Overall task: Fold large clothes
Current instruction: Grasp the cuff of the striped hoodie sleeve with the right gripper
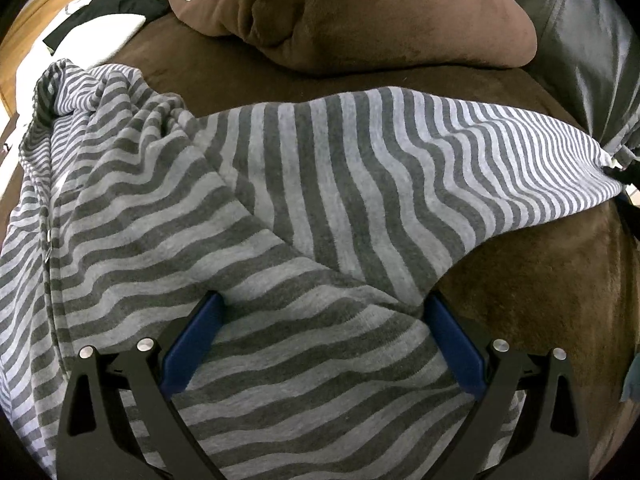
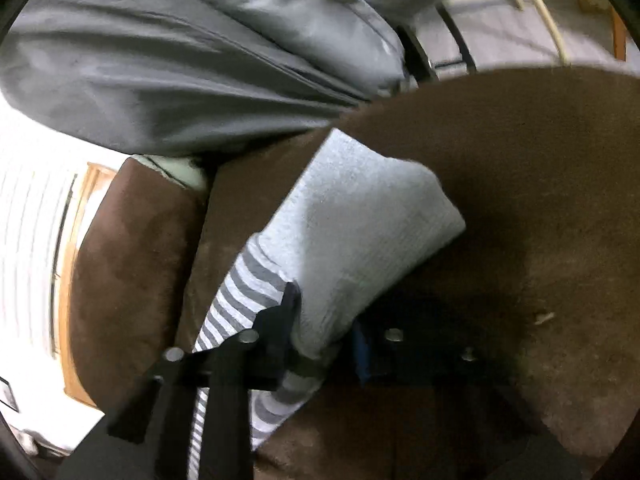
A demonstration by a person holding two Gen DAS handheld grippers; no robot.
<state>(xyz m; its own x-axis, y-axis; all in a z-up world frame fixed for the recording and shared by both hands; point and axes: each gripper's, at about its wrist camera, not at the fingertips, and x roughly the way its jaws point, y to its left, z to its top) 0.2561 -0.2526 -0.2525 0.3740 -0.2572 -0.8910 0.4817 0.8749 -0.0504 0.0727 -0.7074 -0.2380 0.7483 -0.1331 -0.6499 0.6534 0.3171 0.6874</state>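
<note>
Left wrist view: the left gripper [image 1: 324, 312] is sitting wide open over the striped garment [image 1: 280, 184], which is lying spread across the brown couch [image 1: 540, 280]. Right gripper [image 2: 324, 320] is clamping its plain grey cuff [image 2: 352, 232], with a grey jacket [image 2: 180, 60] lying behind.

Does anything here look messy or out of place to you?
Mostly the striped garment: it lies bunched and twisted at its left end rather than flat on the brown surface, with one sleeve pulled out to the right. Its plain cuff is pinched in the right gripper. Other clothes lie heaped behind.
</note>
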